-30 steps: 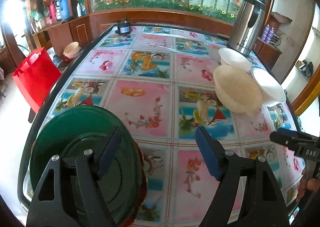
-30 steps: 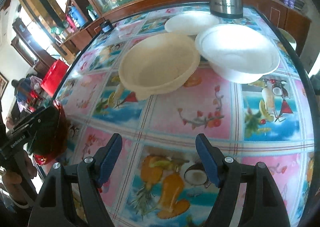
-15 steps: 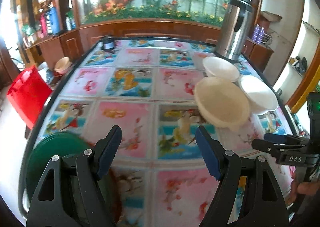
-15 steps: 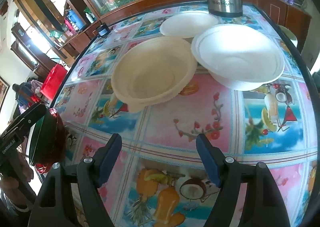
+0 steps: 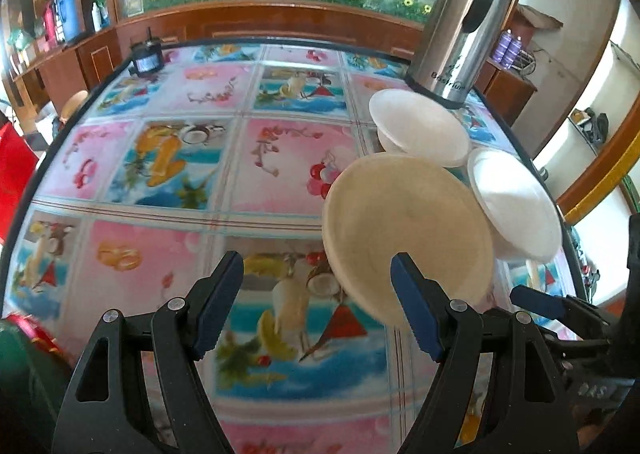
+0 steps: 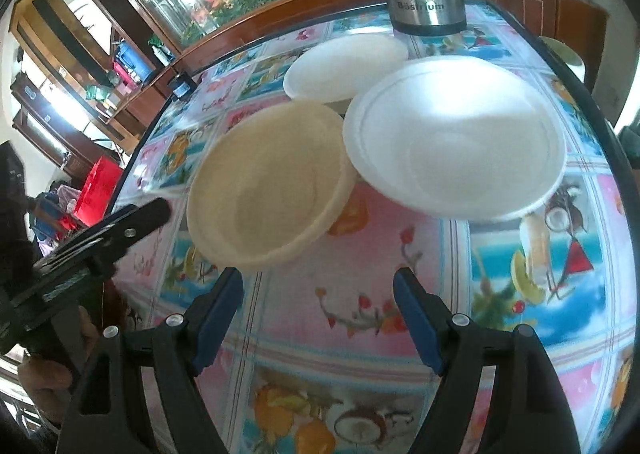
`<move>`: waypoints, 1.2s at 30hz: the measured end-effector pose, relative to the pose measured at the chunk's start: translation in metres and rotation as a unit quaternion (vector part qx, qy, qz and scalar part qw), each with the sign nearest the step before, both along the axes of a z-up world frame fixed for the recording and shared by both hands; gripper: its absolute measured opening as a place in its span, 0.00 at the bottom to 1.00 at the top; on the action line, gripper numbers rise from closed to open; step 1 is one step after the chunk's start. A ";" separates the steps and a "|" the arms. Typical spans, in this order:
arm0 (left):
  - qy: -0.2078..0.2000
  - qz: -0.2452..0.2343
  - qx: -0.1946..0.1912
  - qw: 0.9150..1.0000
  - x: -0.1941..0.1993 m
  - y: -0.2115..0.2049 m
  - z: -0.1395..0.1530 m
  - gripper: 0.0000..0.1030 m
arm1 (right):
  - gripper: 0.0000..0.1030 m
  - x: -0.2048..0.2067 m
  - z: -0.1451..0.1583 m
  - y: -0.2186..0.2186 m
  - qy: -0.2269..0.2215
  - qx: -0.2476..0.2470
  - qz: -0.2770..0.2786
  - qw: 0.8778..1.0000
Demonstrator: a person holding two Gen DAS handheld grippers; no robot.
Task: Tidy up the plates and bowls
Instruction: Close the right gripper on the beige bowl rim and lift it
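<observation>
A cream bowl (image 5: 408, 238) sits on the patterned table, with two white bowls behind it: one near the right edge (image 5: 514, 210) and one by the flask (image 5: 418, 132). My left gripper (image 5: 318, 298) is open and empty, its right finger just in front of the cream bowl's near rim. In the right wrist view the cream bowl (image 6: 268, 186) and the white bowls (image 6: 454, 138) (image 6: 346, 68) lie ahead of my right gripper (image 6: 318, 312), which is open and empty. A green plate (image 5: 18, 374) shows at the lower left corner of the left wrist view.
A steel vacuum flask (image 5: 460, 22) stands at the table's far right, behind the white bowls. A small black device (image 5: 146, 58) sits at the far left edge. A red bag (image 6: 98, 186) stands on the floor left of the table.
My left gripper has swung right and forward, away from the green plate and up to the cream bowl. My right gripper has moved closer to the bowls.
</observation>
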State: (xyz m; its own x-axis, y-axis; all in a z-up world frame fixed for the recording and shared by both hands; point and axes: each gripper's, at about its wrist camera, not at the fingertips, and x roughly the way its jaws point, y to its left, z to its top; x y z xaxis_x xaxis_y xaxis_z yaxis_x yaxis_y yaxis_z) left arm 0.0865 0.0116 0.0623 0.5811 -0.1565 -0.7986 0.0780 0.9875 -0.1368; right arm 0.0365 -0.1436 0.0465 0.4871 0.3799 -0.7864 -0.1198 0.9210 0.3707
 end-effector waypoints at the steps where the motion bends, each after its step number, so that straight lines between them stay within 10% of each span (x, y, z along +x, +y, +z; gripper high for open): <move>1: 0.006 0.002 -0.002 1.000 0.005 -0.002 -0.004 0.74 | 0.76 0.002 -0.001 0.001 0.000 0.000 0.001 1.000; 21: 0.027 0.007 0.001 1.000 0.033 -0.014 -0.028 0.73 | 0.66 0.030 -0.007 0.006 -0.012 -0.019 0.014 1.000; 27: 0.045 0.002 0.005 0.999 0.037 -0.015 -0.038 0.18 | 0.32 0.034 -0.012 0.012 -0.012 -0.037 0.035 0.999; 36: 0.046 0.003 -0.004 0.999 0.017 -0.008 -0.035 0.15 | 0.28 0.021 -0.001 0.024 -0.021 -0.056 0.058 0.997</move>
